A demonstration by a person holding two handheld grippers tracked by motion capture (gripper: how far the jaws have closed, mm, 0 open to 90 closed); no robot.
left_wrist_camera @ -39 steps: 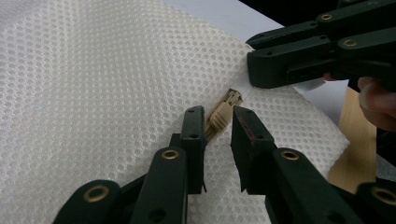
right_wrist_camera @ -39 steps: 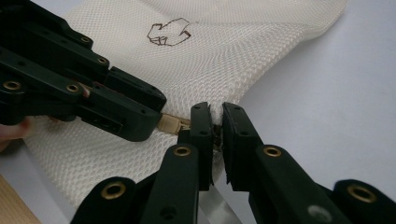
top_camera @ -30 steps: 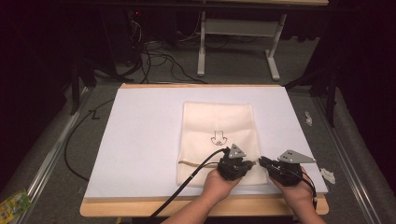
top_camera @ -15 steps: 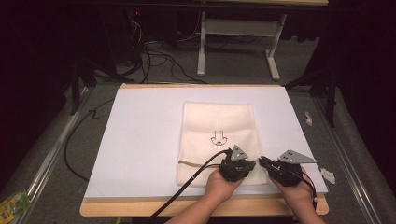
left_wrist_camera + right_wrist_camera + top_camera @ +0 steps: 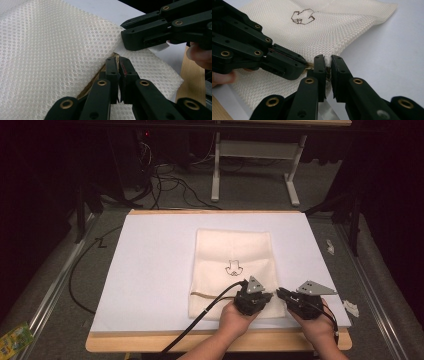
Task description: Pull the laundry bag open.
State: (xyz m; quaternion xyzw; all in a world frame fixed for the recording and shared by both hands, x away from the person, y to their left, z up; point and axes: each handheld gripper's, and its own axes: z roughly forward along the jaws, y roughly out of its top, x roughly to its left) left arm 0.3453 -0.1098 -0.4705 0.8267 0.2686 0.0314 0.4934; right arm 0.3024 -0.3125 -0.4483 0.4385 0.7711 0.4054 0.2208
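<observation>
A white sheet covers the wooden counter, which stands on grey carpet in a dark room; black cables trail across the floor behind it, beside the grey legs of another table. A cream mesh bag with a small dark drawing lies flat on the sheet, right of centre, its near edge toward me. I hold the left gripper clamped on a brownish seam at that near edge, and the right gripper just beside it, pinching the bag's near right corner; both pairs of jaws are drawn narrow on the fabric. Two scraps of white paper rest off the sheet at the right. Compared with a second ago, bag, hands and grippers sit where they were; I see nothing shifted.
</observation>
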